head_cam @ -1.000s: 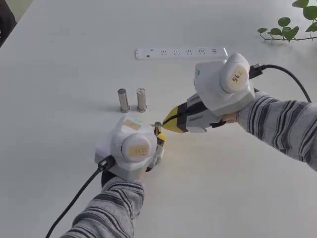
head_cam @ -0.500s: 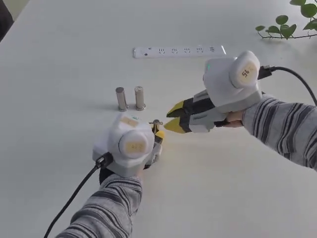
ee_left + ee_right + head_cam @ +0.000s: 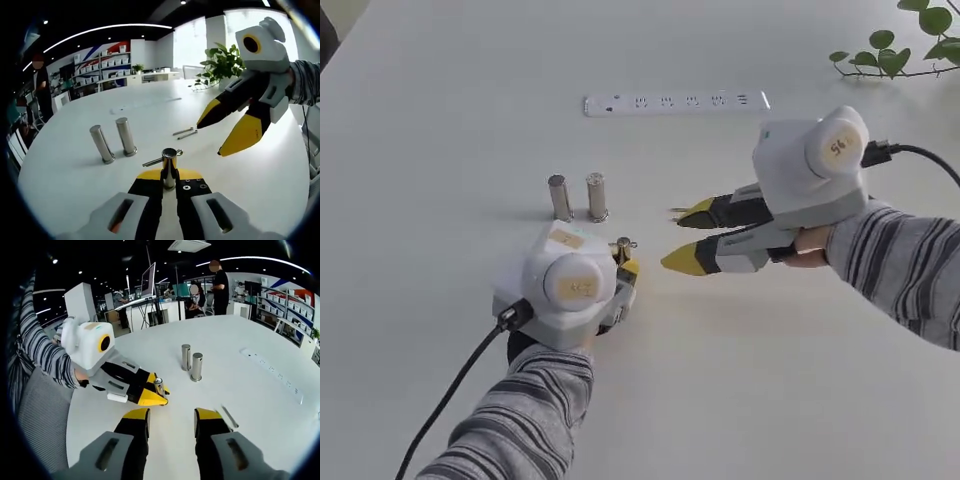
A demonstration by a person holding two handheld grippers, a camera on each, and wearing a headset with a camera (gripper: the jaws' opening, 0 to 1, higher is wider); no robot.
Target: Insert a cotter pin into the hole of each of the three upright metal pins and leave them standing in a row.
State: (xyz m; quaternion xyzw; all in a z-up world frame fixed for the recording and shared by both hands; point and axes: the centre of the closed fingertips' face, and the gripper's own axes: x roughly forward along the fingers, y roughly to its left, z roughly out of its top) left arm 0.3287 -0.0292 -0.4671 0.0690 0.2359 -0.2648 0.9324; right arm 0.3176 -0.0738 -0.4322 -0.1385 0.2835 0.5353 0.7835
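In the lower left of the head view, the left gripper (image 3: 623, 270) is closed on the lower part of a short upright cylinder of grey steel, the third metal pin (image 3: 622, 246), which stands on the white table (image 3: 770, 380). In the left gripper view a thin wire cotter pin (image 3: 156, 160) goes across through the hole near the top of this pin, with its ring end at the right. So this pin seems to be finished. The two other grey steel pins (image 3: 596, 196) stand upright just beside each other, a little above and to the left of the held one in the head view, and no wire shows in them.

The right gripper (image 3: 680, 240), at the middle right of the head view, has its yellow-tipped jaws spread apart, and nothing is between them. Two loose cotter pins (image 3: 184, 132) lie on the table near its upper jaw tip, at the centre of the left gripper view.

The step in hand is probably to fetch the next cotter pin. It is better that the right gripper takes one by the ring end, so the straight legs stay free for the hole. The left gripper should set the finished pin in line with the other two and open slowly, because such narrow pins probably tip easily. Then it can hold a bare pin low, with the hole turned toward the right gripper, and the legs go in level.
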